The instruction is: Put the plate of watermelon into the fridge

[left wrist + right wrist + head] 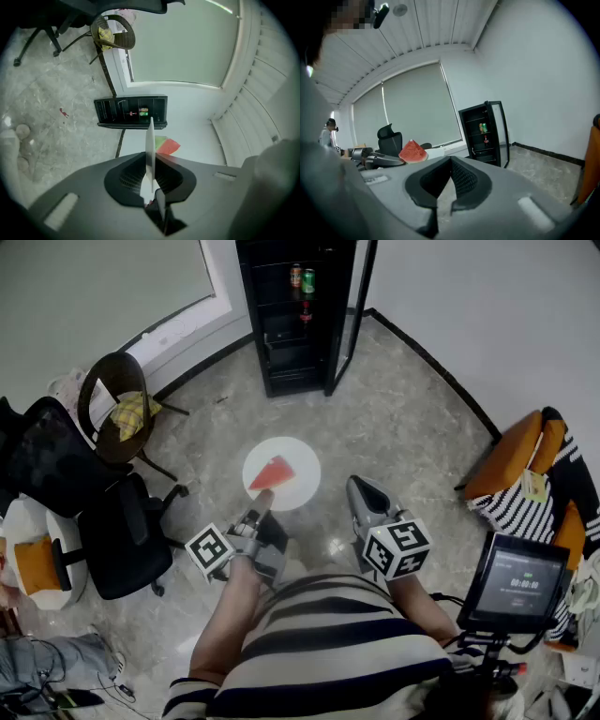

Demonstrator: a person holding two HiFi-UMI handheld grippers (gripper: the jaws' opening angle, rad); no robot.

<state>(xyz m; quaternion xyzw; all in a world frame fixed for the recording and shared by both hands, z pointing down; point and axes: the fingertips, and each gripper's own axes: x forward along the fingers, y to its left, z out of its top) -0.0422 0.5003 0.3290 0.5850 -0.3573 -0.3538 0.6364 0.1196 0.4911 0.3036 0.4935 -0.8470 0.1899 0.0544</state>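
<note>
My left gripper (263, 499) is clamped on the rim of the white plate (298, 486), with the watermelon wedge (272, 472) lying on it. My right gripper (360, 486) has its jaws pressed together, empty. Grey floor (403, 427) runs from the plate to the black fridge (291, 343) ahead, whose door (352, 315) is swung open (cans (301, 279) on a shelf). A wicker chair (117, 399) and an office chair (127, 531) stand to my left, and striped cushions (525, 493) to my right.
</note>
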